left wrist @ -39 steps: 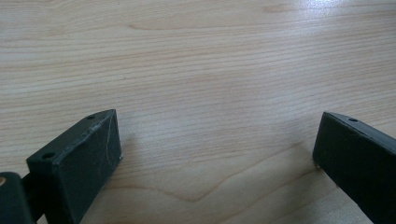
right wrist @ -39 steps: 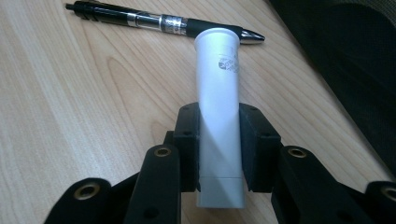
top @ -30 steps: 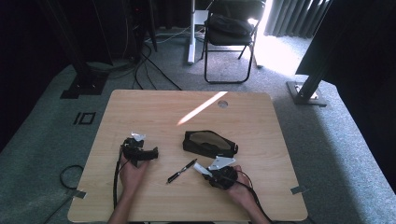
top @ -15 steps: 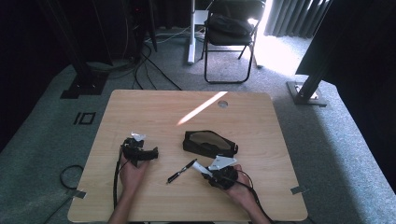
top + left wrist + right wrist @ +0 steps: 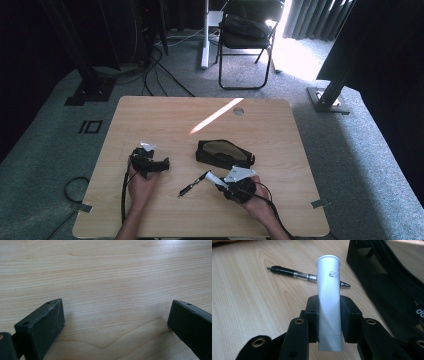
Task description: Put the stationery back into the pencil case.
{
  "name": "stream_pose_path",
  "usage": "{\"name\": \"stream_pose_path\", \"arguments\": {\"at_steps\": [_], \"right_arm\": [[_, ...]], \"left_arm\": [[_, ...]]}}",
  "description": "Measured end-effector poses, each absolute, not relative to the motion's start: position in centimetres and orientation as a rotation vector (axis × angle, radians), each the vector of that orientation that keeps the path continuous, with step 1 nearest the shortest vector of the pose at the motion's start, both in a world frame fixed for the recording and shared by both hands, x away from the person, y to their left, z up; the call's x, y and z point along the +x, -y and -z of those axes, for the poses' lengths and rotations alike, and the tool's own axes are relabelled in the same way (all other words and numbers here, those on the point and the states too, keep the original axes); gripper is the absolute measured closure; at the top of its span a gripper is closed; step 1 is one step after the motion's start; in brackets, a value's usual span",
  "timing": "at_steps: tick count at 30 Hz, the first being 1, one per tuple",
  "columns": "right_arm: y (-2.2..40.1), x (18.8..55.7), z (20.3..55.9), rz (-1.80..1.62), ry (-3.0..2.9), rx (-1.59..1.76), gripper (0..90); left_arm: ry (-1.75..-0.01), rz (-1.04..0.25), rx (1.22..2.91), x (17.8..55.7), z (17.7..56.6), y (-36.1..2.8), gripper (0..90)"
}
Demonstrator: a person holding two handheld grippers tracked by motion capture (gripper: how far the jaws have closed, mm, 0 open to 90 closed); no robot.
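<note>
Over at the left of the high view, the left gripper rests low on the wooden table, and the person's left hand comes up from the bottom edge beneath it. In the left gripper view its two black jaws stand wide apart with nothing but bare wood grain between them.

Moving toward the centre, a black pen lies flat on the table, running diagonally from lower left to upper right. Just past its upper end sits the white tube, clamped in the right gripper, with the person's right hand behind it at the lower right. Above them, a black mesh pouch lies on its side, close to the gripper.

In the right gripper view, the jaws are pressed in on both sides of the white tube, gripping it near its lower half. Its long axis runs almost straight up the frame, leaning slightly left, with the wide rounded end at top and the narrow flat end at bottom. That top end crosses in front of the pen, hiding part of the barrel, while the pouch crowds the right edge.

Against the earlier frames, almost nothing has changed: both hands, pen and pouch sit where they were, and the right gripper's hold is the same.
</note>
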State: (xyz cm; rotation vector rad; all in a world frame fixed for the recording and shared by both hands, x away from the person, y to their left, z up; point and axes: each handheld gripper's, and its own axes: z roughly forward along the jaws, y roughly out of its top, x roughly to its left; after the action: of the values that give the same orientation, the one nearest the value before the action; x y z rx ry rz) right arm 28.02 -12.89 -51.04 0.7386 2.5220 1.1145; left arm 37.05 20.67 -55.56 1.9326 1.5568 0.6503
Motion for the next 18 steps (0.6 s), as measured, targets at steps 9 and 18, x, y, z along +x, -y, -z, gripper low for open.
{"name": "stream_pose_path", "arguments": {"at_steps": [9,18], "right_arm": [[13.3,28.2,50.2,-1.122,-2.5,0.728,71.0],[13.5,28.2,49.7,-1.138,-2.487,0.732,71.0]], "left_arm": [[-1.557,-0.65,1.933,37.1,55.6,-20.7,1.2],[-1.557,-0.65,1.933,37.1,55.6,-20.7,1.3]]}}
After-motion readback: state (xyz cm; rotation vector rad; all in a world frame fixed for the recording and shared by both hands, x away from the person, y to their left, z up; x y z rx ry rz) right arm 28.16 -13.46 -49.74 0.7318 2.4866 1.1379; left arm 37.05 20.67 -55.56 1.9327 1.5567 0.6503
